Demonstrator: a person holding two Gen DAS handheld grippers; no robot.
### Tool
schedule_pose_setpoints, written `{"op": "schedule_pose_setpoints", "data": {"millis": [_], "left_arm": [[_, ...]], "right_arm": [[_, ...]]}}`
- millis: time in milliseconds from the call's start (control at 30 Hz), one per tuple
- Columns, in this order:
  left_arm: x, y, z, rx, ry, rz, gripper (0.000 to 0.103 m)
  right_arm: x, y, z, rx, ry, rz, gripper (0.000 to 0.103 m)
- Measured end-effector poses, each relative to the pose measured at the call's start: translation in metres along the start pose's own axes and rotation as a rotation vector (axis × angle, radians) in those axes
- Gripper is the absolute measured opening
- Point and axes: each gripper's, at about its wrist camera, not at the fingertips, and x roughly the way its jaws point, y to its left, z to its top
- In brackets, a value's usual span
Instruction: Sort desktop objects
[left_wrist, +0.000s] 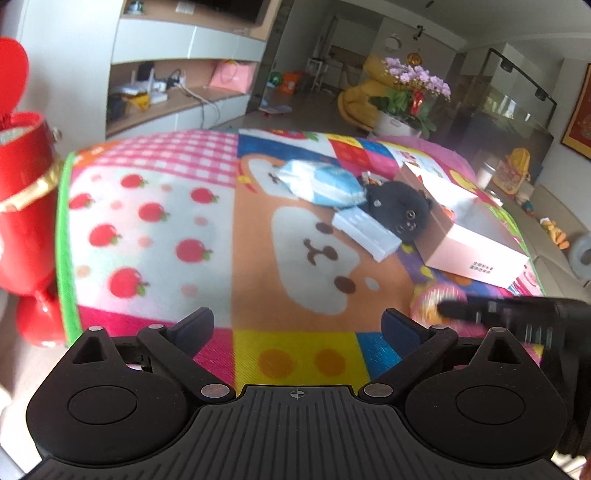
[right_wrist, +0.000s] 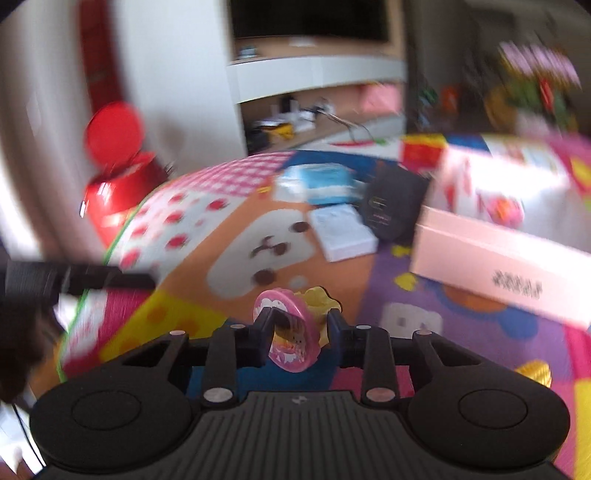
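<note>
Two grippers share the patchwork cartoon play mat (left_wrist: 155, 229). Our right gripper (right_wrist: 295, 325) is clamped on a round pink toy disc with a yellow frilly piece (right_wrist: 291, 332), lifted just above the mat; our left gripper (left_wrist: 297, 325) hangs spread wide and empty. The open pale pink cardboard box (right_wrist: 491, 266) sits to the right, beside the black plush toy (left_wrist: 399, 210), flat white packet (left_wrist: 365, 232) and blue-and-white tissue pack (left_wrist: 321, 182). We judge the disc belongs in the box: keep the squeeze firm, carry it level over the near wall, and release low inside.
</note>
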Motion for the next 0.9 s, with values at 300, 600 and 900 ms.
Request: {"op": "schedule_pose_setpoints", "data": {"millis": [300, 600, 900], "left_arm": [[0.021, -0.040, -0.018, 0.144, 0.041, -0.072, 0.103], [0.041, -0.055, -0.023, 0.142, 0.077, -0.058, 0.103], [0.035, -0.052, -0.024, 0.165, 0.055, -0.049, 0.103]], "right_arm": [[0.005, -0.067, 0.009, 0.273, -0.003, -0.014, 0.031], [-0.015, -0.039, 0.003, 0.033, -0.153, -0.225, 0.081], [0.028, -0.026, 0.003, 0.010, -0.070, -0.253, 0.055]]}}
